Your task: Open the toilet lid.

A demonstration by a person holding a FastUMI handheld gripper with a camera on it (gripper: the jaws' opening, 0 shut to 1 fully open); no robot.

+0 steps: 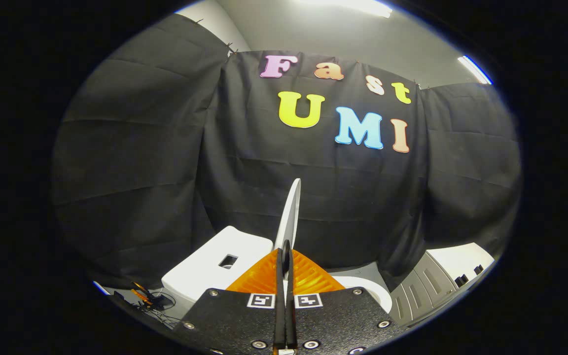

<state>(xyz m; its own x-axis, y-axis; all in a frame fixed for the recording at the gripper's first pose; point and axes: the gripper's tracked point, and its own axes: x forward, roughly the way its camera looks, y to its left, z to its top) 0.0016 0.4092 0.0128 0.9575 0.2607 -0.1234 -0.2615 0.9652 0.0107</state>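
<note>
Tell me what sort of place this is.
Likely a mock bathroom in a recording booth: a white toilet tank, a thin white toilet lid raised edge-on, gripper fingers closed on it, black cloth wall behind.

White toilet lid (290, 217), raised and seen edge-on, standing nearly upright; its lower edge is pinched between the closed fingers of the tongs (285, 256), with the white tank (215, 266) just beside it.
</note>
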